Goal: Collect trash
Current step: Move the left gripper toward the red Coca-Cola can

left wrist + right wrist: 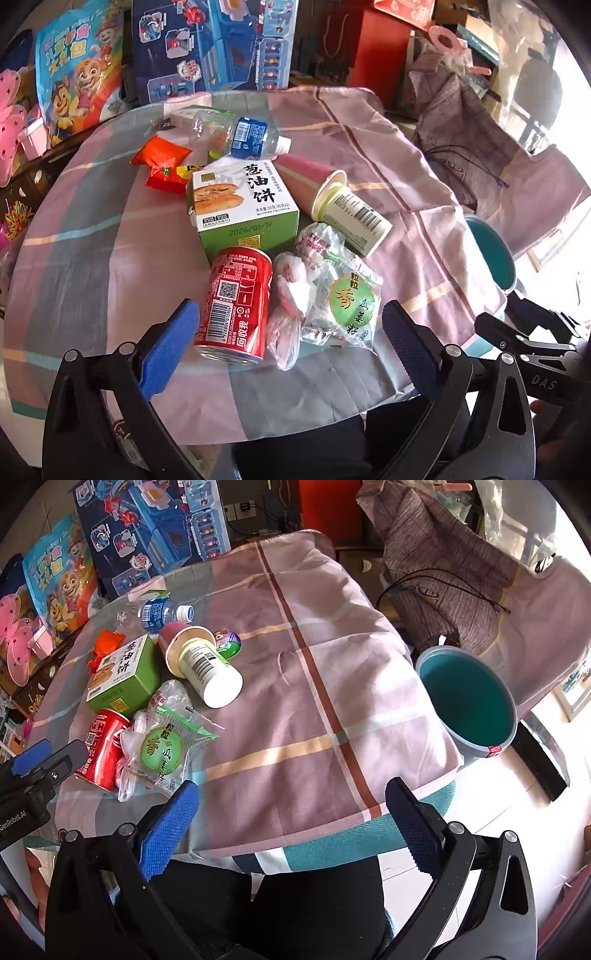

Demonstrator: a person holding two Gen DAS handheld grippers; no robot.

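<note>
Trash lies in a heap on the checked tablecloth point(110, 236): a red soda can point(234, 306) on its side, a green cake box point(240, 206), a clear seed packet point(343, 299), crumpled plastic wrap point(291, 291), nested paper cups point(347, 210), an empty water bottle point(240, 134) and red wrappers point(162, 162). My left gripper point(291, 354) is open just in front of the can and the packet, touching neither. My right gripper point(291, 827) is open over bare cloth near the table's front edge. A teal bin point(467, 698) stands off the table's right side.
Toy boxes point(214, 44) and a cartoon gift bag point(79, 70) crowd the far side. A chair draped with grey cloth point(439, 565) stands behind the bin. A small purple-green toy ball point(227, 642) lies by the cups. Dark trouser legs point(295, 904) show below the table edge.
</note>
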